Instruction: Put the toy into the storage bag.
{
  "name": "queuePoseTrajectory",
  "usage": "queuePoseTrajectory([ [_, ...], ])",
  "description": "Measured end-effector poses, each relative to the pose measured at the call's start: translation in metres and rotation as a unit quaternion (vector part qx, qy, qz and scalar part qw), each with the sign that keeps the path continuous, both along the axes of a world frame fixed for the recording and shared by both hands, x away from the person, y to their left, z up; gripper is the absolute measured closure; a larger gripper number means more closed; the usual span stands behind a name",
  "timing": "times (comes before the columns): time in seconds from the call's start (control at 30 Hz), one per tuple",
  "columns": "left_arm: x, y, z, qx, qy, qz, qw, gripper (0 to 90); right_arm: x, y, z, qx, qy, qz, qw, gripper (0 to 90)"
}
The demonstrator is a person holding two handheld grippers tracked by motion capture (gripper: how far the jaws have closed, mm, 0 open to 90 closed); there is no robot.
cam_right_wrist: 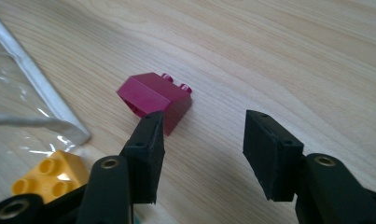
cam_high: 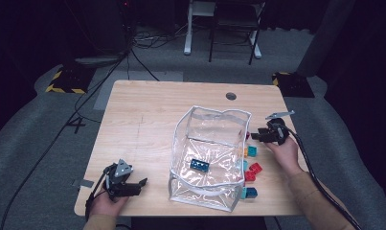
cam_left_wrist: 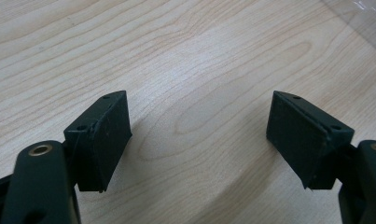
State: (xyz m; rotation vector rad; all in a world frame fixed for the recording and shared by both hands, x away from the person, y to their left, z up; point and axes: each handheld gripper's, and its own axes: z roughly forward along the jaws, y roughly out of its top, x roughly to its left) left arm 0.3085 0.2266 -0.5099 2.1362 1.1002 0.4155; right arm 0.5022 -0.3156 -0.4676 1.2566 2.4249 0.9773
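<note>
Wooden table (cam_high: 147, 120), clear bag (cam_high: 212, 158), loose bricks (cam_high: 252, 172)

a dark red brick (cam_right_wrist: 155, 95), a yellow brick (cam_right_wrist: 52, 173), a clear bag (cam_high: 210, 158) and a pale woodgrain table (cam_high: 147, 110).

The left gripper (cam_high: 143, 182) and the right gripper (cam_high: 252, 137) are black, each hand-held and trailing a thick black cable. A grey three-cornered plate sits on top of each one. In the gripper views, the jaws are matte black blocks with flat inner faces and small screw holes along their top edges, carried on rounded black arms with brass-coloured pivot bushings. The person wears tan long sleeves (cam_high: 315, 196) reaching to the wrists.
</note>
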Motion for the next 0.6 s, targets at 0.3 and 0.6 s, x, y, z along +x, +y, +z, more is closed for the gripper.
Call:
queuePoseTrajectory([
  [0.3,0.000,0.000,0.000,0.000,0.000,0.001,1.0000,22.1,0.000,0.026,0.003,0.006,-0.006,0.021,0.9997,45.2],
  [0.6,0.000,0.000,0.000,0.000,0.000,0.001,1.0000,22.1,0.011,0.045,-0.001,-0.004,-0.004,0.006,1.0000,44.3],
])
